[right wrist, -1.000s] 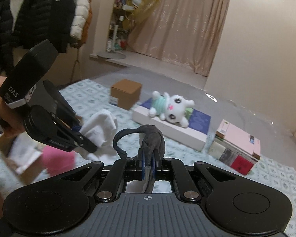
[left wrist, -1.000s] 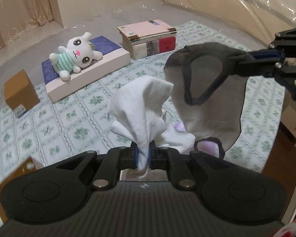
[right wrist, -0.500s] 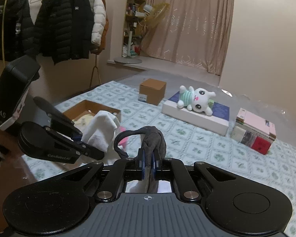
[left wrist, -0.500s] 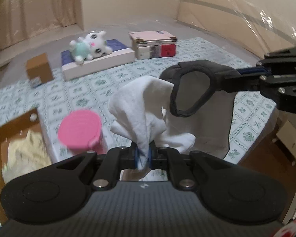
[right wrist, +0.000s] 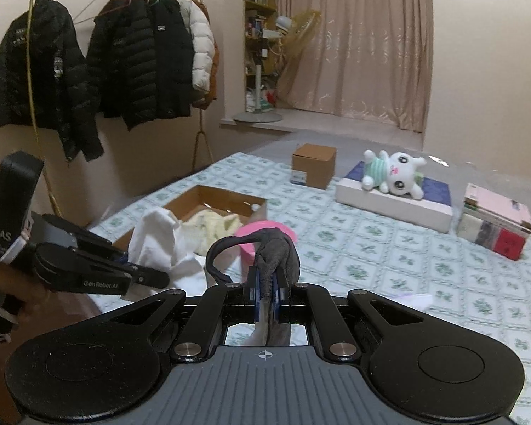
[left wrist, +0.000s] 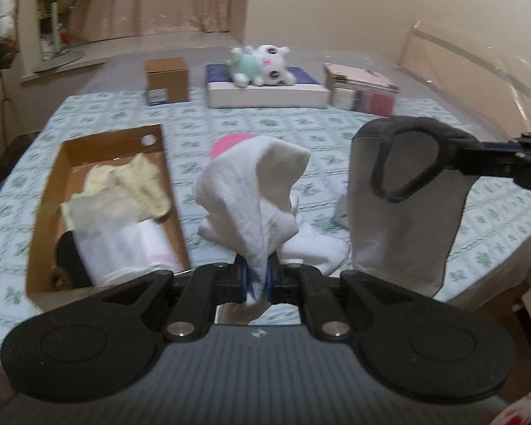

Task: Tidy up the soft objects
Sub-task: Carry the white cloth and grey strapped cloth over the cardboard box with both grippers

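While a green-patterned sheet (left wrist: 336, 134) covers the bed from edge to edge, a bare grey strip runs beyond its far border toward the curtained window (right wrist: 357, 42). A rack of dark jackets (right wrist: 99, 67) stands against the wall to the left of the right gripper's view, near the sheet's left edge.

Clamped between the closed jaws of the left gripper (left wrist: 256, 279), a white cloth (left wrist: 255, 194) bunches up above the pads and spills to the right. To the left of this gripper and just ahead lies an open cardboard box (left wrist: 46, 191) with cream and white cloths (left wrist: 124, 184) piled inside. A pink cup (left wrist: 230, 140) peeks out directly behind the white cloth.

Reaching in from the right, the right gripper (right wrist: 265, 292) is closed on a grey garment with dark trim (left wrist: 407, 191), which hangs down over the near right part of the sheet; a dark loop of it stands open beside the pads.

Far ahead of both grippers, along the sheet's back border, sit a small closed box (left wrist: 166, 79), a flat white box (left wrist: 265, 94) carrying a plush toy (left wrist: 262, 65), and a stack of books (left wrist: 361, 90).

Between that far row and the two grippers the sheet lies open. At the near right the bed's edge drops to a brown floor (left wrist: 492, 297).
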`<state>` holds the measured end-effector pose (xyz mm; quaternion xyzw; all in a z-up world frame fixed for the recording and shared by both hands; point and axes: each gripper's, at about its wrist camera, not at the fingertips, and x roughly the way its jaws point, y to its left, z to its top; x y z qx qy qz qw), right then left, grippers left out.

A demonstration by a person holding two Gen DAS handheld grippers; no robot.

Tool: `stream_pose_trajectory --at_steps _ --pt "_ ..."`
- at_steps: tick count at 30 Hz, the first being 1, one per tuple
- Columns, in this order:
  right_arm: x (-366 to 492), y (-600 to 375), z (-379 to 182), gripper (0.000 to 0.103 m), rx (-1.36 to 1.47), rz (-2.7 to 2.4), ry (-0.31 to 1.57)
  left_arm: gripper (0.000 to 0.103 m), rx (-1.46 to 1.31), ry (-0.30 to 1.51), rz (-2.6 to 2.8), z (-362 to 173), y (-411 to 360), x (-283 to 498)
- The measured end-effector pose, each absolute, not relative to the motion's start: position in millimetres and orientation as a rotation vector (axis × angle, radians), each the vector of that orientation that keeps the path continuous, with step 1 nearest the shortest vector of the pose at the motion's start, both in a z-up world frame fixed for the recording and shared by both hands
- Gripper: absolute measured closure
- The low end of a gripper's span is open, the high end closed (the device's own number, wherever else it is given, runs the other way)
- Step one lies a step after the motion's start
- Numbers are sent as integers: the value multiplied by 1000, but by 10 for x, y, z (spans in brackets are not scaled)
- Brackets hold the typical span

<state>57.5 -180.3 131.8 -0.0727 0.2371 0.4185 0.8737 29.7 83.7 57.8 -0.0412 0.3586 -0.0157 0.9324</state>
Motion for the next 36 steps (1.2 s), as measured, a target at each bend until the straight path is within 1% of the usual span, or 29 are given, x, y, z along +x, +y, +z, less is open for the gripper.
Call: stream_pose_trajectory --at_steps 8,25,36 --pt "542 -1490 1319 96 -159 937 499 95 -101 735 26 533 1096 121" --pt "588 -927 1343 96 -191 1022 504 95 -129 729 85 465 1414 21" --pt "798 -394 1415 96 -206 1088 503 95 -97 728 145 525 1904 115"
